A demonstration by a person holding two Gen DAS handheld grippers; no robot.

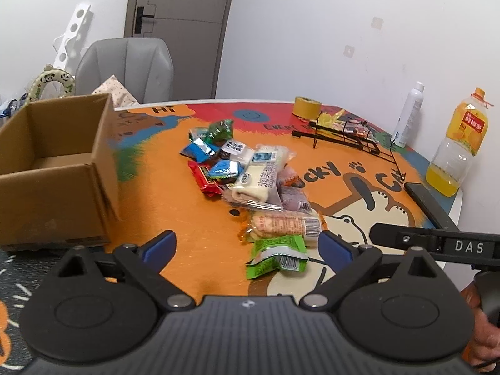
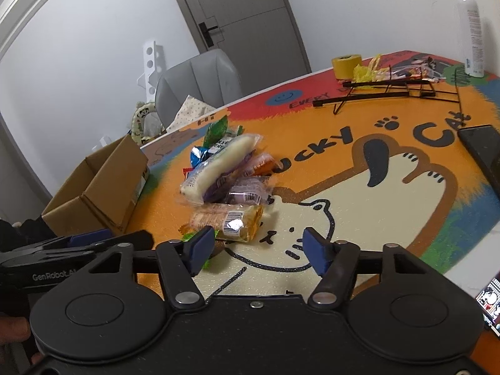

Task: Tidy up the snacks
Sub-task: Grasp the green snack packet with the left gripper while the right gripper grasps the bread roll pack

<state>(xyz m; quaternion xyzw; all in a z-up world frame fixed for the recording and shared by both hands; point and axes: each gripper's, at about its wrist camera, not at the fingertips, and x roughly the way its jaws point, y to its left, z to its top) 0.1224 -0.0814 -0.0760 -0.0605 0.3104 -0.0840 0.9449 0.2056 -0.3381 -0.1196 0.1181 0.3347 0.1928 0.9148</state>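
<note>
A pile of wrapped snacks (image 1: 247, 175) lies mid-table on the orange cat mat; it also shows in the right wrist view (image 2: 225, 175). A long white pack (image 1: 257, 175) lies on top, with an orange biscuit pack (image 1: 281, 226) and a green packet (image 1: 276, 256) nearest me. An open, empty cardboard box (image 1: 56, 168) stands at the left, also in the right wrist view (image 2: 100, 193). My left gripper (image 1: 247, 247) is open and empty, just in front of the green packet. My right gripper (image 2: 257, 248) is open and empty, close behind the biscuit pack (image 2: 228, 218).
A black wire rack (image 1: 343, 137) with small packets, a yellow tape roll (image 1: 306, 106), a white spray bottle (image 1: 409, 114) and an orange juice bottle (image 1: 459, 147) stand at the back right. A black phone (image 2: 484, 153) lies on the right. A grey chair (image 1: 125, 68) stands behind the table.
</note>
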